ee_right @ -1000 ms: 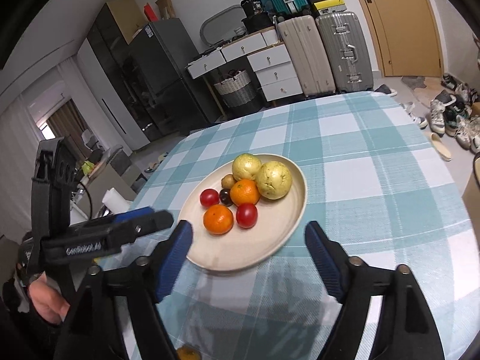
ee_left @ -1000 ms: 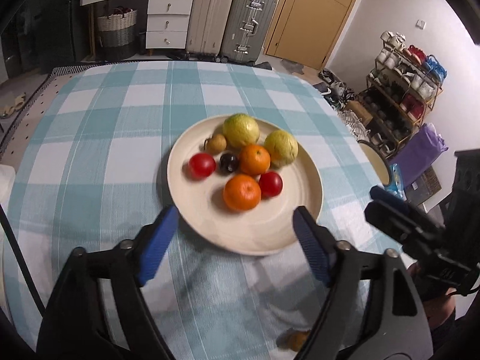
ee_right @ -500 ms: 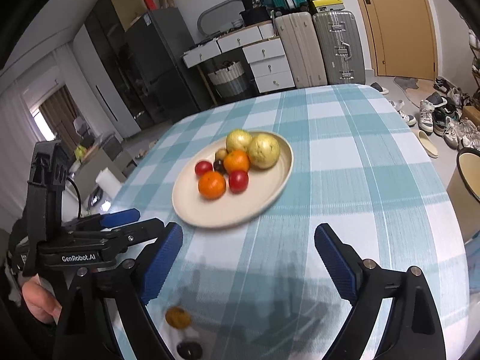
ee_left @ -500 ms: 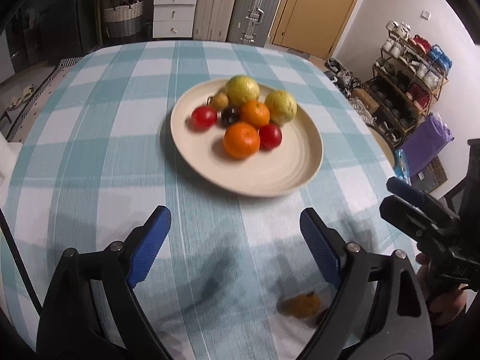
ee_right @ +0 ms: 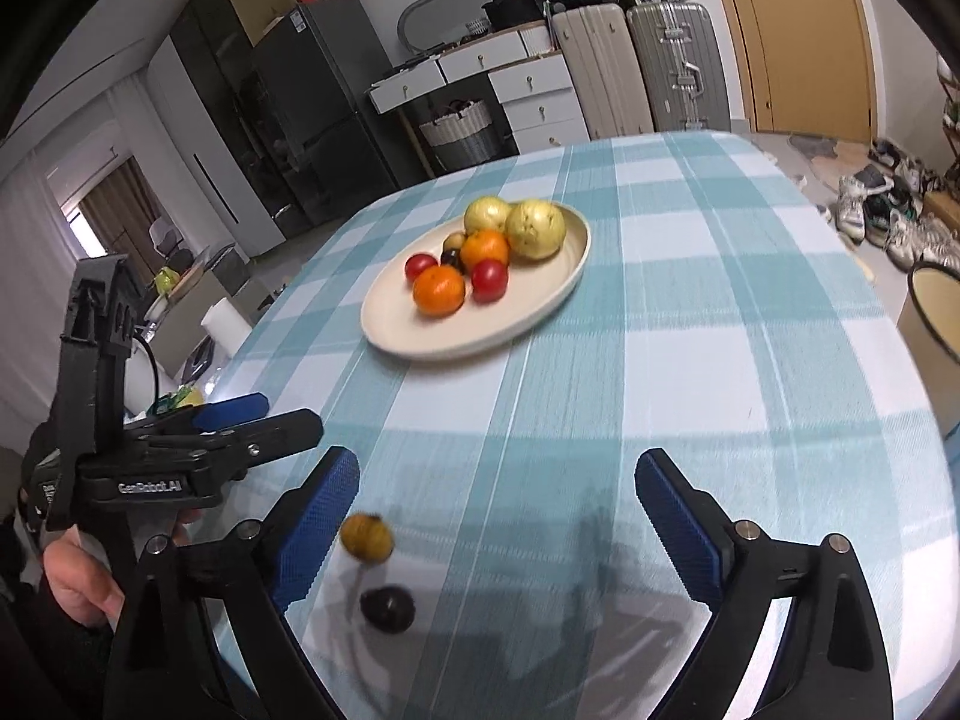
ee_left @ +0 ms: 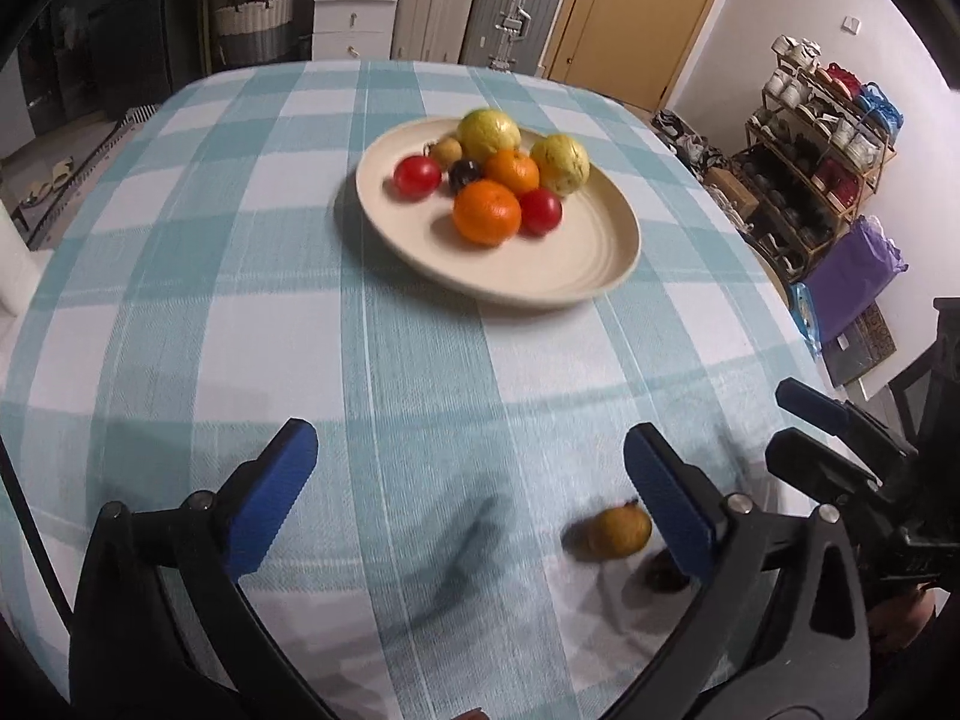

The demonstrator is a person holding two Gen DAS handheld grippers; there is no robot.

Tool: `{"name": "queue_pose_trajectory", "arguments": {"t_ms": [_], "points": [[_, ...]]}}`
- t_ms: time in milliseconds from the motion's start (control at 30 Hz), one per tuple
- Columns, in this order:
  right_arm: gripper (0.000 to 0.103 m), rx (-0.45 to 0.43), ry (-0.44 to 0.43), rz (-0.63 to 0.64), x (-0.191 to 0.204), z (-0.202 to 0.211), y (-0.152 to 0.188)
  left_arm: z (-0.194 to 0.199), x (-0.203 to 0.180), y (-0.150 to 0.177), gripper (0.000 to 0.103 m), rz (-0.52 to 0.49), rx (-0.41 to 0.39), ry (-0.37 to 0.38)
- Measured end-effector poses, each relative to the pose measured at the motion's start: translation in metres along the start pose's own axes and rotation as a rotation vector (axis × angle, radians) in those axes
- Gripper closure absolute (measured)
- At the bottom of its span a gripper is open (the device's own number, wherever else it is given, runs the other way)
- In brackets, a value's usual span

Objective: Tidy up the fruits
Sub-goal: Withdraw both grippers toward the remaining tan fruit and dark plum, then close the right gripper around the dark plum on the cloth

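Observation:
A cream plate [ee_left: 576, 276] [ee_right: 384, 324] on the checked tablecloth holds several fruits: two oranges, two red ones, two yellow-green ones, a dark one and a small brown one. A small yellow-brown fruit [ee_left: 619, 533] [ee_right: 366, 536] and a dark round fruit [ee_right: 387, 608] [ee_left: 663, 576] lie loose on the cloth near the table's front edge. My left gripper [ee_left: 468, 492] is open and empty, the loose fruits beside its right finger. My right gripper [ee_right: 498, 510] is open and empty, the loose fruits beside its left finger.
The round table [ee_left: 180, 276] drops off close behind the loose fruits. Suitcases [ee_left: 510, 0], white drawers [ee_left: 354, 6] and a door stand beyond it. A shoe rack [ee_left: 822, 138] is at the right. The left gripper also shows in the right wrist view [ee_right: 180, 456].
Both grippers have pulled back from the plate toward the table's near edge. The two loose fruits have come fully into view between the fingers.

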State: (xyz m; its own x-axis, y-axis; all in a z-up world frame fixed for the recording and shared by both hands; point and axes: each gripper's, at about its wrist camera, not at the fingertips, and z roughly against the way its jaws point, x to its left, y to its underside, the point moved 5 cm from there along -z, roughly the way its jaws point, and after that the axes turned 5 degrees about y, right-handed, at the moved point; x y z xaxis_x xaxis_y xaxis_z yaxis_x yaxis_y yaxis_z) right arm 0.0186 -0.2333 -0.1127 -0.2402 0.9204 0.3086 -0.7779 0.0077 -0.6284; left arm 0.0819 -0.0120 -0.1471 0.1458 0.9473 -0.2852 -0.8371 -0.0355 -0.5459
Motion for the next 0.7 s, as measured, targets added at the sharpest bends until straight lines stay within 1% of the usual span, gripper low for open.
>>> {"name": "queue_pose_trajectory", "arguments": {"t_ms": [100,200,300,400,600,667,700], "points": [[0.008,0.007,-0.026,0.004,0.005,0.003,0.010,0.001,0.002,0.009,0.001,0.005,0.004,0.003],[0.008,0.024,-0.044,0.034,0.014,0.006,0.021,0.002,0.004,0.017,0.001,0.013,0.013,0.006],[0.008,0.028,-0.041,0.077,0.024,0.008,0.031,0.003,0.006,0.022,0.001,0.027,0.016,0.012],[0.008,0.021,-0.021,0.109,0.032,0.011,0.042,0.006,0.009,0.026,0.001,0.033,0.011,0.022],[0.008,0.048,-0.043,0.114,0.040,0.006,0.058,0.010,0.014,0.031,0.001,0.045,0.012,0.029],[0.009,0.050,-0.050,0.118,0.042,0.005,0.061,0.011,0.015,0.033,0.001,0.049,0.011,0.032],[0.011,0.050,-0.047,0.123,0.043,0.004,0.061,0.011,0.016,0.033,0.001,0.051,0.012,0.032]]}}
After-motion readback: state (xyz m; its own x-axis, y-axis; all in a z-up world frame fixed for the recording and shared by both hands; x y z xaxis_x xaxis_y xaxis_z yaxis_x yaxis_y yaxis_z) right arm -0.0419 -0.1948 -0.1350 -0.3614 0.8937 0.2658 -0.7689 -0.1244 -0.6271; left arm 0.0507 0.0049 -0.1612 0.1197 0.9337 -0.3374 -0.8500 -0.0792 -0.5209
